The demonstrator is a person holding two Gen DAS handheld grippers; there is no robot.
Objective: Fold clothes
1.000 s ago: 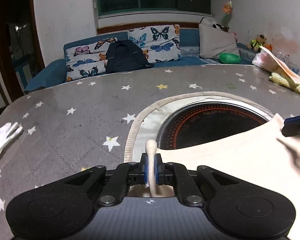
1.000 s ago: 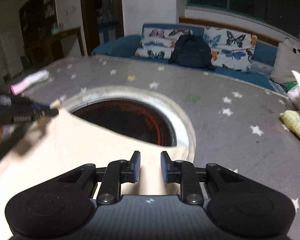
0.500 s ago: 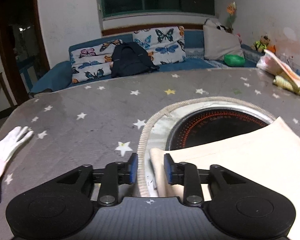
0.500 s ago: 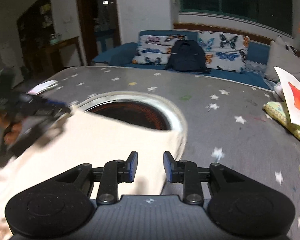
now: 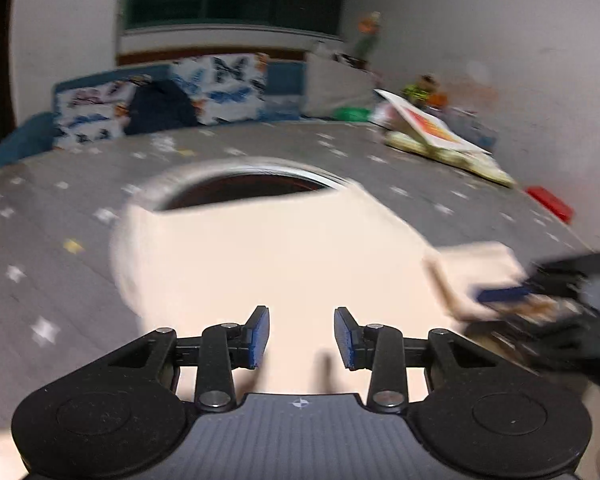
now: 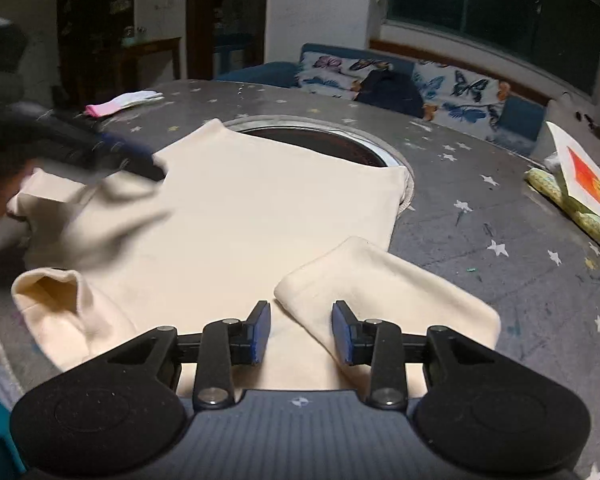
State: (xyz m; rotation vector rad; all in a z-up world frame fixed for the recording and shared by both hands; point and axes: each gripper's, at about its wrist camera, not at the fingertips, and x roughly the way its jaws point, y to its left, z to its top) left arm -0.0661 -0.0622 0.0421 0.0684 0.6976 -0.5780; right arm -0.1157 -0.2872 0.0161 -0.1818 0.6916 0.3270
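Shirt (image 6: pixel 260 208) lies flat on table (image 6: pixel 500 216), partly over stove hole. R gripper (image 6: pixel 300 330) open, empty, sleeve (image 6: pixel 380 284) just ahead-right, long axis diagonal. L gripper (image 5: pixel 301 336) open over body, so R nearer.

A shirt (image 6: pixel 240 216) lies on the table (image 6: pixel 500 216), its far edge over a round hole (image 6: pixel 324 144) at the middle. A glove (image 6: pixel 120 103) lies far left, a book (image 6: pixel 588 176) right, a sofa (image 6: pixel 420 80) behind.
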